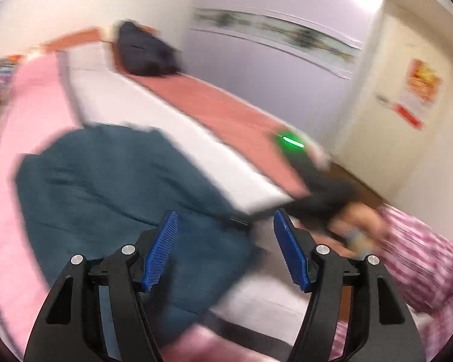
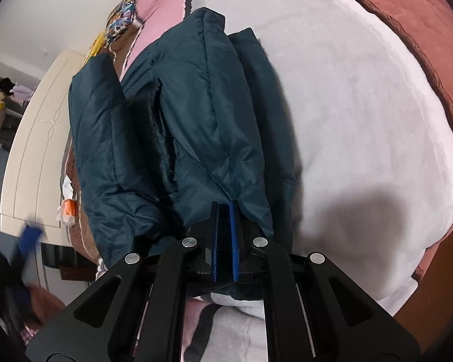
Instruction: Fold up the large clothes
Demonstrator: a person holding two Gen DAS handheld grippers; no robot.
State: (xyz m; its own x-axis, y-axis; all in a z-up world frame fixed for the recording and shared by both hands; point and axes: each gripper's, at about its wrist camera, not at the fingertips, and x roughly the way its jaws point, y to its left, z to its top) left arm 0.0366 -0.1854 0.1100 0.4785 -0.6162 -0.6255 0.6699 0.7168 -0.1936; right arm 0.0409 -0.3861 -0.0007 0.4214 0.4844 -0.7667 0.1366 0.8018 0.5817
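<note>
Nearby dark bag (image 1: 145,51) behind jacket (image 2: 178,114), white blanket (image 2: 347,105)

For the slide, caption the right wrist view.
Right gripper shut on the hem of a teal padded jacket lying on a white blanket.

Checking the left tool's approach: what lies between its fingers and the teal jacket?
Nothing: in the left wrist view, the open left tool hovers directly over the teal jacket.

Teal quilted jacket (image 2: 196,114), white blanket (image 2: 362,120), pink sheet (image 1: 39,96)
</note>
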